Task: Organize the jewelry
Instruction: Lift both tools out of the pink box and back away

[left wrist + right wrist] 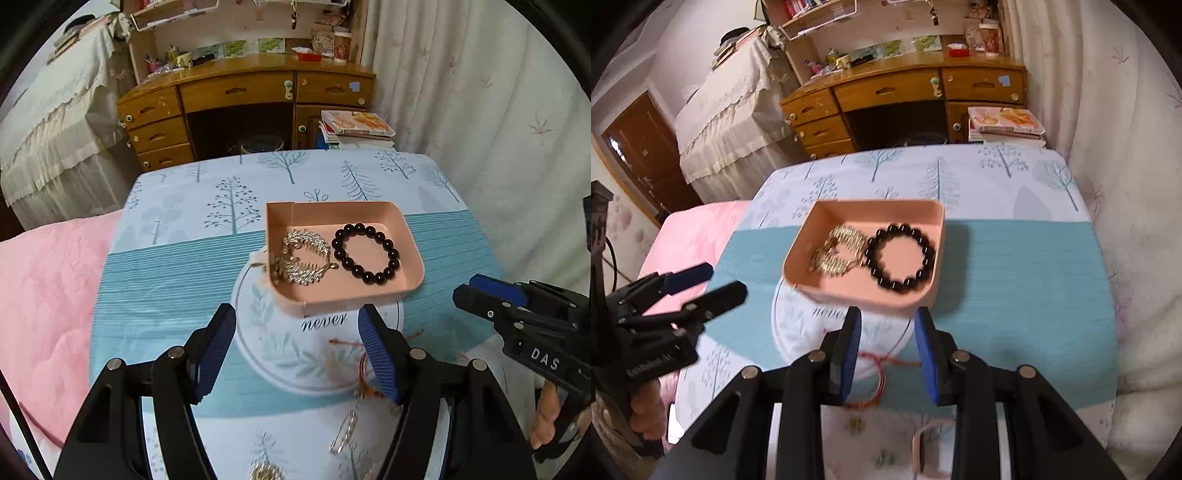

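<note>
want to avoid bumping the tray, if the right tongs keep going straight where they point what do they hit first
Likely the red string bracelet on the cloth, lying between the open right tongs. The pink tray sits farther on, though depth is hard to judge.

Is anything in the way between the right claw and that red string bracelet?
Nothing visible is. The right gripper is open and empty, and the red string bracelet lies on the cloth just below its fingertips. The pink tray sits farther back, holding the black bead bracelet and a gold piece.
</note>
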A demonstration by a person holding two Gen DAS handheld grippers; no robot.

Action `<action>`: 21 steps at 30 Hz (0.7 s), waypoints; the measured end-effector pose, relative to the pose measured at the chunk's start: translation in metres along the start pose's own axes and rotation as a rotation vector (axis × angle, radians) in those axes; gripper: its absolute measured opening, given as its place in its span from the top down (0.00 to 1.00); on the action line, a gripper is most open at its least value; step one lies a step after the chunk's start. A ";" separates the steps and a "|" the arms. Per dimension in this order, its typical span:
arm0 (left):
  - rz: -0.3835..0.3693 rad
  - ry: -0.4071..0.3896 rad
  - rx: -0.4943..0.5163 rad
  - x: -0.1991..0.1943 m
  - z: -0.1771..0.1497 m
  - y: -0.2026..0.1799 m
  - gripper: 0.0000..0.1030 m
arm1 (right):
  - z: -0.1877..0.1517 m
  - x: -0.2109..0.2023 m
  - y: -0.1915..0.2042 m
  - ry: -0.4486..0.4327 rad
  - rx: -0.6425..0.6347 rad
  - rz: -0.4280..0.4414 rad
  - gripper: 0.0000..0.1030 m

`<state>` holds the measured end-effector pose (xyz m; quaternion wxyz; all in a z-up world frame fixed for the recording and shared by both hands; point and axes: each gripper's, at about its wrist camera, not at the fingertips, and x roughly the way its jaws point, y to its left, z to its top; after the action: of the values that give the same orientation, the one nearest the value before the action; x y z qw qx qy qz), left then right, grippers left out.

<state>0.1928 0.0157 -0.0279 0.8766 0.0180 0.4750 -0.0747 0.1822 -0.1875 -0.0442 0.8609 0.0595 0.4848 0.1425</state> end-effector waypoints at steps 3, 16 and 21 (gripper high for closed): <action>0.007 -0.014 0.001 -0.018 -0.010 0.002 0.35 | -0.009 -0.014 0.003 -0.001 -0.018 -0.007 0.71; 0.010 0.012 0.038 -0.055 -0.068 -0.007 0.26 | -0.058 -0.048 0.025 0.013 -0.083 0.027 0.71; 0.008 0.051 0.047 -0.053 -0.089 -0.008 0.24 | -0.076 -0.047 0.028 0.031 -0.092 0.033 0.70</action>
<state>0.0893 0.0230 -0.0323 0.8640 0.0424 0.4951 -0.0818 0.0894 -0.1774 -0.0382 0.8526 0.0257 0.4901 0.1795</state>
